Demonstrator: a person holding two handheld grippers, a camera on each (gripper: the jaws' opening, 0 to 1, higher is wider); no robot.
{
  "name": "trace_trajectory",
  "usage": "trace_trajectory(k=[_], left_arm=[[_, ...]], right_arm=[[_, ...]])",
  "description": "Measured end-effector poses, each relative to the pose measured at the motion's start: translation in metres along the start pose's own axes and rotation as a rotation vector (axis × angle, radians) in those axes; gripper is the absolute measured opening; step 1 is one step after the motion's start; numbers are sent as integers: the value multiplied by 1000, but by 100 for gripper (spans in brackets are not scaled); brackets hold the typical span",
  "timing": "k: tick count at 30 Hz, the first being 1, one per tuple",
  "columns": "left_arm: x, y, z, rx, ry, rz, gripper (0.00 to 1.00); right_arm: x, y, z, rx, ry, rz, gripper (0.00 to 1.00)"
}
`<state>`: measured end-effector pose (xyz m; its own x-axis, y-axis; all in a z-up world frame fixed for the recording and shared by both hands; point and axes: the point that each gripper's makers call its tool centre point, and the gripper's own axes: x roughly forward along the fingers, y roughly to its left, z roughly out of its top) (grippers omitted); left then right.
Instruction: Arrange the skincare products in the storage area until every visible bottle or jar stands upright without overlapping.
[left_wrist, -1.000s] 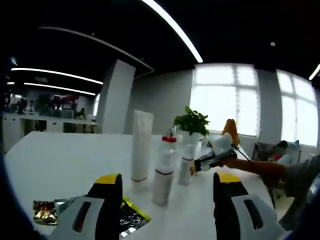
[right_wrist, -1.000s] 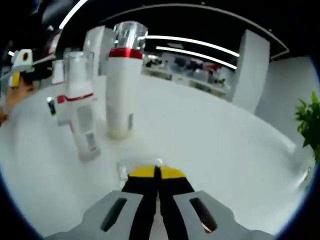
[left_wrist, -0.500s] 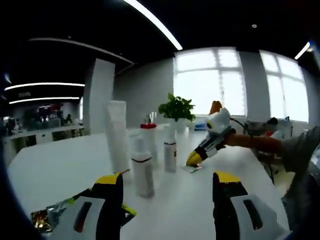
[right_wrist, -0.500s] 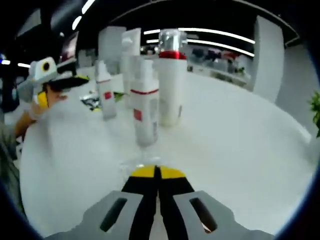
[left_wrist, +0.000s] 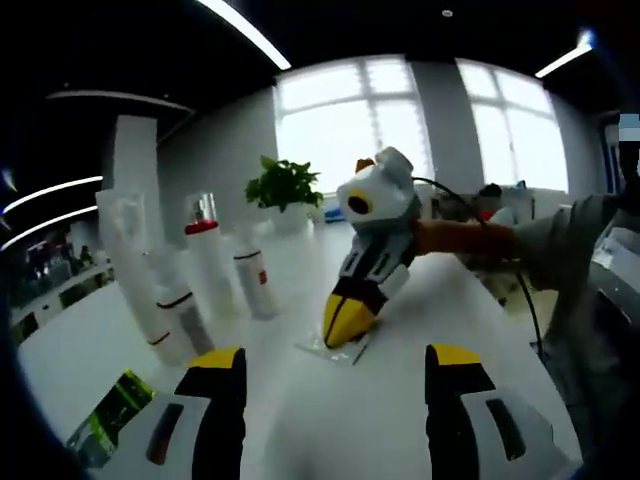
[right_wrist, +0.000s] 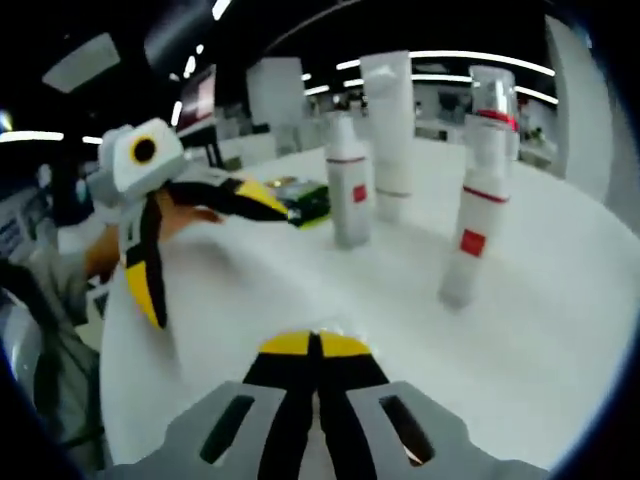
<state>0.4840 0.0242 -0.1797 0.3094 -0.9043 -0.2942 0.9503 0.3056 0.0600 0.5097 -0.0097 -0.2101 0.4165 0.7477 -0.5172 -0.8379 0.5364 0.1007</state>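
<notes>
White bottles (right_wrist: 472, 215) stand upright, apart on the desk (right_wrist: 560, 330). Right hand-held gripper (right_wrist: 315, 345) pinches a clear wrapper (left_wrist: 335, 347) (clearing clutter, probably); left hand-held gripper (left_wrist: 328, 362) gapes empty.

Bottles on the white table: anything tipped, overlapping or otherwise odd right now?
No bottle is down: the tall tube and three red-banded bottles stand apart. Odd bits: a green packet lying flat beside them, and a clear wrapper scrap under the right tool.

You see four white plastic bottles (right_wrist: 470, 200) upright on the white table (right_wrist: 560, 330), a green foil sachet (right_wrist: 305, 198) lying behind them.
</notes>
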Motion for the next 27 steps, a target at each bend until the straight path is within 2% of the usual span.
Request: trace_trajectory(k=[6,8,10,13,15,17,19,25,27], left_arm=[[1,-3,-8,-7,30,-27,74],[3,-4,-14,17,53,-20,74],[4,-4,-18,36,69,-19,74],[5,-6,-20,45,79,-25,74],[6,-8,-23,40,86,-34,74],[7,-8,-25,45,95,-36,74],[7,-8,-25,49,98,-37,72],[6,-13,-23,56,90,-55,64],[6,-16,-23,51,86,-71,57]], right_arm=[[19,27,4,-16,8,57,0],[23,37,5,-24,16,76,0],[24,43,5,-47,23,97,0],[21,51,7,-35,53,119,0],[16,50,10,-36,46,110,0],[10,44,17,-78,6,78,0],[1,38,21,-74,-22,41,0],[-16,33,8,-90,-11,23,0],[-19,32,-1,-128,-8,3,0]])
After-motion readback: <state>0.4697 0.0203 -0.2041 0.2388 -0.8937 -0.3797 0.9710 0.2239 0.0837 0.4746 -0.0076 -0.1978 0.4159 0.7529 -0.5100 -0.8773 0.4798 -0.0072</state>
